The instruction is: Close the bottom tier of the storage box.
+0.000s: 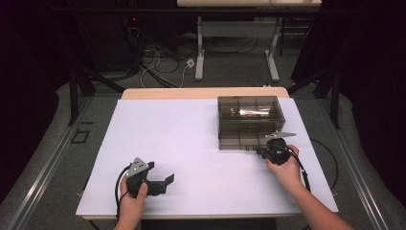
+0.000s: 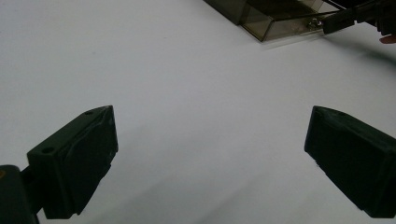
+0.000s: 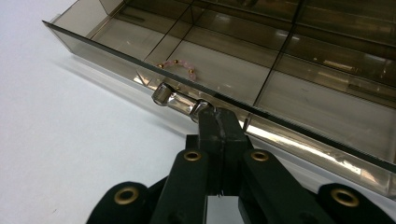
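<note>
Presently the right gripper [image 3: 219, 122] is clenched, jaws pressed together against the metal handle [image 3: 180, 101] of the smoky drawer [image 3: 299, 100]; beads [image 3: 180, 67] lie inside. Left gripper [image 2: 208, 158] rests released on the white desk [image 1: 191, 143], well apart.

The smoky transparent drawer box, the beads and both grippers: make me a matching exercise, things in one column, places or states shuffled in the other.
Things:
1. left gripper
2. right gripper
3. string of pink and gold beads
4. smoky transparent plastic drawer box

Places or states:
A. lying in a compartment of the pulled-out drawer
B. jaws wide apart over the bare white table
C. standing at the far right of the table
D. jaws shut at the drawer's shiny metal handle

Pairs: 1-B, 2-D, 3-A, 4-C
</note>
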Motion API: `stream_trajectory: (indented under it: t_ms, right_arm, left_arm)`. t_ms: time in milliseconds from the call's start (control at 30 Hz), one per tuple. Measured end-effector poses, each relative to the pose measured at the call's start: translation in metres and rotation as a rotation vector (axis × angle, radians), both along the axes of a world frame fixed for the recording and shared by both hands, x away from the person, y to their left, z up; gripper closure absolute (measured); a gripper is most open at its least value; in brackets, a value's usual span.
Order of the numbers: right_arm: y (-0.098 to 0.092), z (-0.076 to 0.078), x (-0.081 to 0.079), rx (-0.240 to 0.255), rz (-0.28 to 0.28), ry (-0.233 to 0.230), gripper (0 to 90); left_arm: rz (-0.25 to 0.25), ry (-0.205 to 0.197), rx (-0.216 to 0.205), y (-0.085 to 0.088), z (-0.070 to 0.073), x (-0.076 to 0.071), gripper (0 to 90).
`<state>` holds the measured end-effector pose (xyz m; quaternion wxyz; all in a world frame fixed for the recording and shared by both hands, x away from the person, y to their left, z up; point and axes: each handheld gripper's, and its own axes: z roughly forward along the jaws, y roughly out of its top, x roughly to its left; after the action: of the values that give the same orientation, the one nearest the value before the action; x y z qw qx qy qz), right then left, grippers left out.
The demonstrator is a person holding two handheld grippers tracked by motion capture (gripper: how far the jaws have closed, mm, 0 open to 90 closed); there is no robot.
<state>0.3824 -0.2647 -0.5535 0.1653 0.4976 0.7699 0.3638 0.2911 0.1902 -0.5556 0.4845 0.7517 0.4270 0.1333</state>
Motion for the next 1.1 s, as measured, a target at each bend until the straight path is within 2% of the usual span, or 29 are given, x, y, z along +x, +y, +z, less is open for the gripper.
stream_trajectory:
  t_ms: [1100]
  right_arm:
    - [-0.001, -0.003, 0.014, 0.045, -0.068, -0.006, 90.0]
  left_arm:
    - [0.000, -0.001, 0.003, 0.000, 0.000, 0.000, 2.7]
